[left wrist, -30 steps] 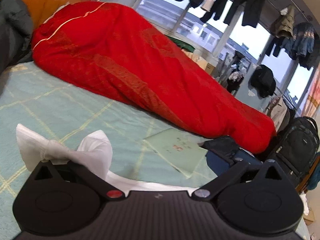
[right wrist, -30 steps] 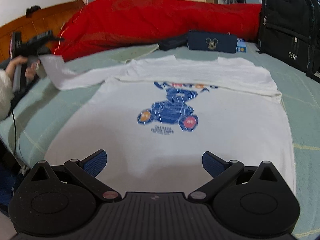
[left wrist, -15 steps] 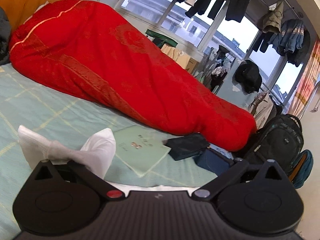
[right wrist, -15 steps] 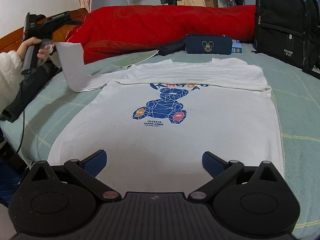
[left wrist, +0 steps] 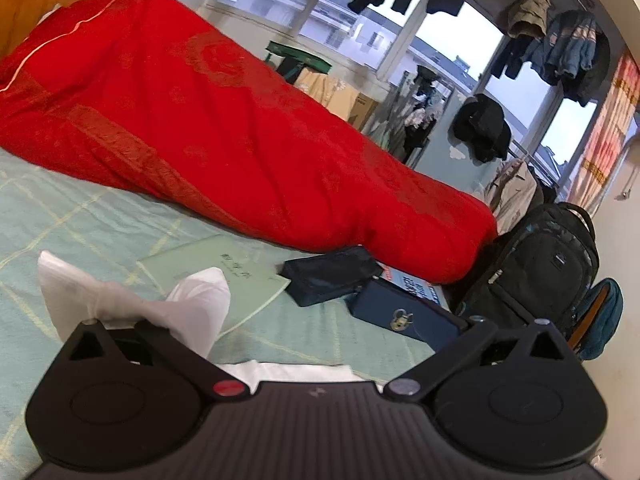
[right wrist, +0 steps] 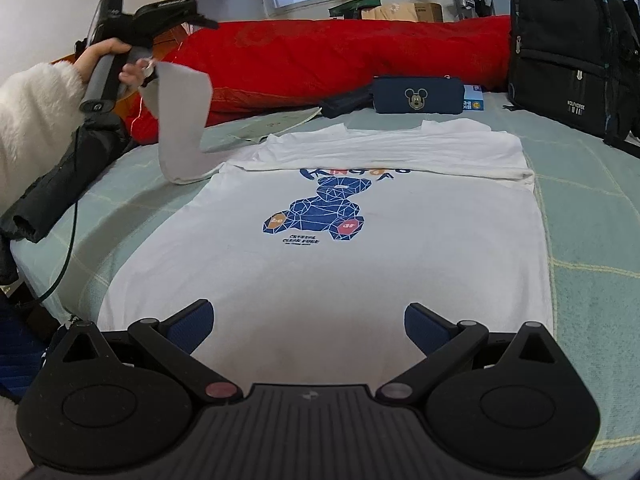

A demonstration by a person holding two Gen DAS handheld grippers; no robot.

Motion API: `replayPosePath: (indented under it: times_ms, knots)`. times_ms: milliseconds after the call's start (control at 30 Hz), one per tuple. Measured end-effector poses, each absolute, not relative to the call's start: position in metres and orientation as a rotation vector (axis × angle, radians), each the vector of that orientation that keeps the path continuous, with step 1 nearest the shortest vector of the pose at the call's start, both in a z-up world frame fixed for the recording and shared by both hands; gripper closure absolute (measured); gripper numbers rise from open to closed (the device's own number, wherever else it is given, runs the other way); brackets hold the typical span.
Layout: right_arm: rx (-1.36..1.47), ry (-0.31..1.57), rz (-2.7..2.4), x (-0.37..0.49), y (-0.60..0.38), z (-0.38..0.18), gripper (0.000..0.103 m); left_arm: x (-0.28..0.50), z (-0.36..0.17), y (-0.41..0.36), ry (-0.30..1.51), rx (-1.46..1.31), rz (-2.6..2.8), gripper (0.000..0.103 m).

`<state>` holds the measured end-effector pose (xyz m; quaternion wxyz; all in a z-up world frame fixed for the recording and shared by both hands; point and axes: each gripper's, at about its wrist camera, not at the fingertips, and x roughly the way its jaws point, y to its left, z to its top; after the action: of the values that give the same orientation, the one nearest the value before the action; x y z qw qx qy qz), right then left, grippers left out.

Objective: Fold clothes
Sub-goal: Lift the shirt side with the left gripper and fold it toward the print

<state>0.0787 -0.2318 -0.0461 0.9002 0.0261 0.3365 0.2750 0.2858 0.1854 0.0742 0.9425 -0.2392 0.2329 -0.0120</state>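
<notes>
Pinching the sleeve (right wrist: 180, 120) in the closed left tongs (left wrist: 120, 316), the white T-shirt (right wrist: 328, 248) is kept flat on the bed (right wrist: 592, 248), so the sleeve can be folded inward. The right tongs (right wrist: 308, 326) are held open above the hem. Compared with a second ago, the sleeve is raised higher.

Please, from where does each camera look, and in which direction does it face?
Left wrist: sits on the left gripper, faces across the bed to the window; jaws pinch the white T-shirt sleeve.
Right wrist: sits on the right gripper, low over the white bear-print T-shirt; open jaws, white fluffy sleeve.
Shared: red quilt, black backpack.
</notes>
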Motion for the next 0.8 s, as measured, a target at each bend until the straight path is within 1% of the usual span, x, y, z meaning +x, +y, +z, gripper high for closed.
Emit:
replayPosePath:
  times_ms: [800]
  knots:
    - [0.163, 0.664, 0.572, 0.08, -0.275, -0.055, 0.0, 0.339, 0.088, 0.054, 0.588, -0.37, -0.124, 0.001]
